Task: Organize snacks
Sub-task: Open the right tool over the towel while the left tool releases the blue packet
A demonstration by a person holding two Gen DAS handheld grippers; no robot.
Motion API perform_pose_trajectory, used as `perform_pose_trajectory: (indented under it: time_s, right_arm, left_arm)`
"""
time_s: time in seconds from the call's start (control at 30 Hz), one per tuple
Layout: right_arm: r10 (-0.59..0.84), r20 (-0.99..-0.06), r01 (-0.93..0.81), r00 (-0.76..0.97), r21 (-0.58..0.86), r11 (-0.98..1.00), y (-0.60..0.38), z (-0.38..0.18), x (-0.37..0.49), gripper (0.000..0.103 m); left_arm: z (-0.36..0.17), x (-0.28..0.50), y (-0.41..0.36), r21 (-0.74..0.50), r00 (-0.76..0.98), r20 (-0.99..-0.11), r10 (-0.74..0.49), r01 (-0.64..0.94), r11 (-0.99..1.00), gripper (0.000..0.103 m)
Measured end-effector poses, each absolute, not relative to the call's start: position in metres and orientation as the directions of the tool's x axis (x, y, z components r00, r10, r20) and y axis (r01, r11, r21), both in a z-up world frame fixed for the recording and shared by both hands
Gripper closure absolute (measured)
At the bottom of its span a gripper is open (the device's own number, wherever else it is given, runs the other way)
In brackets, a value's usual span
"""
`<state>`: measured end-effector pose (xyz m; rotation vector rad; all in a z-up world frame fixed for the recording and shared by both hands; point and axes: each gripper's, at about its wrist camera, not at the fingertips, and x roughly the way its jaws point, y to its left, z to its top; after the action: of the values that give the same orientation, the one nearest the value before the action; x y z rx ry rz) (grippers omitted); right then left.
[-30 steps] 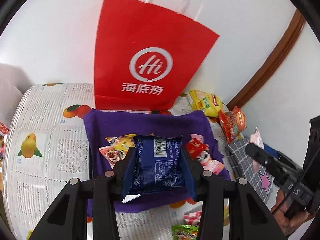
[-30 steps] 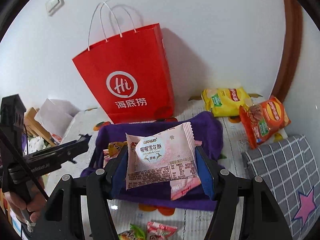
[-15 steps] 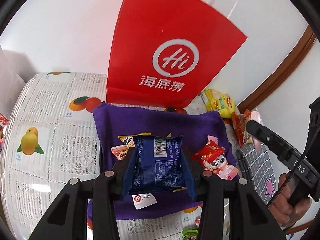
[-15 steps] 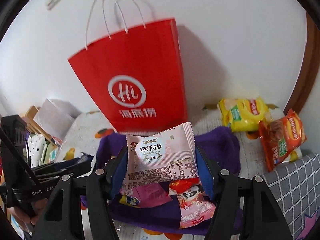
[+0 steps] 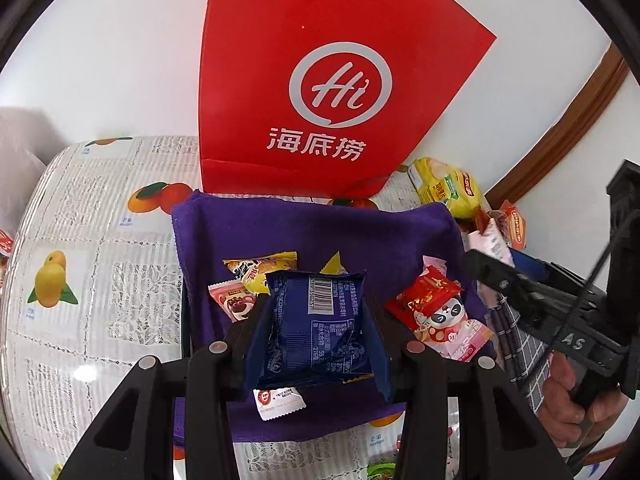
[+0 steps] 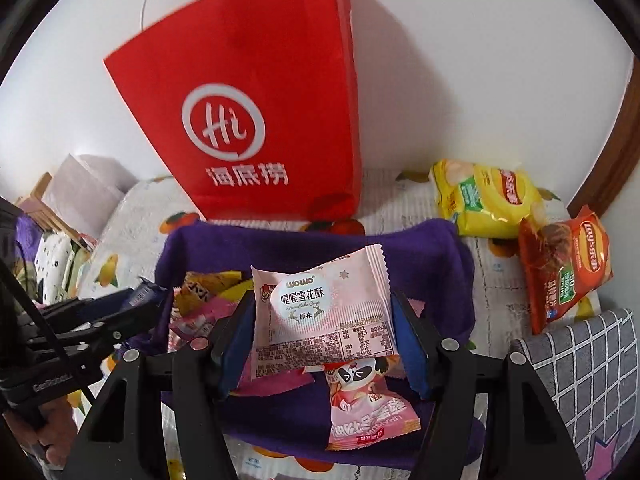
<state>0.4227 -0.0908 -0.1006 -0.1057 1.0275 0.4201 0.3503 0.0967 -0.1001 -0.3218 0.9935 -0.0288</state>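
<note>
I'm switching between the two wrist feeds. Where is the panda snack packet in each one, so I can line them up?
Left wrist: the panda packet lies right of centre on the purple cloth, beside the blue packet.
Right wrist: it lies bottom centre, below the pink packet.
Shared landmark: the red bag behind the cloth.

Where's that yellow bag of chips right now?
In the right wrist view, the yellow chip bag lies on the tablecloth at the back right, beside the red paper bag and next to the orange chip bag.
</note>
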Motion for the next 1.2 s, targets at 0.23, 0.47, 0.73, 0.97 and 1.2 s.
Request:
perform_pose_trajectory:
  time_s: [0.23,0.47,0.73,0.97,1.2]
  right_arm:
    - [0.254,-0.880,-0.422,0.400,0.069,0.904,-0.078,-0.119,0.423,0.039]
    - [0.234,-0.895,-0.446,0.380,0.044,0.894,-0.070,-0.127,0.422,0.038]
    - [0.194,-0.910,-0.451,0.367,0.008,0.893,-0.061,-0.140,0.422,0.038]
    - [0.202,-0.917,-0.470,0.345,0.017,0.883,-0.051,-0.146,0.420,0.034]
    - [0.186,-0.923,-0.459,0.338,0.011,0.888,-0.052,-0.150,0.422,0.029]
  left_arm:
    - [-0.103,0.351,0.091,-0.242,0.547,-0.826,-0.137,-0.124,0.962,0.060]
    - [-0.107,0.352,0.092,-0.245,0.543,-0.828,-0.138,-0.130,0.961,0.059]
    - [-0.110,0.353,0.091,-0.258,0.534,-0.831,-0.156,-0.122,0.959,0.059]
    - [-0.107,0.353,0.095,-0.269,0.538,-0.828,-0.160,-0.131,0.954,0.059]
    - [-0.108,0.354,0.101,-0.279,0.537,-0.829,-0.159,-0.149,0.949,0.059]
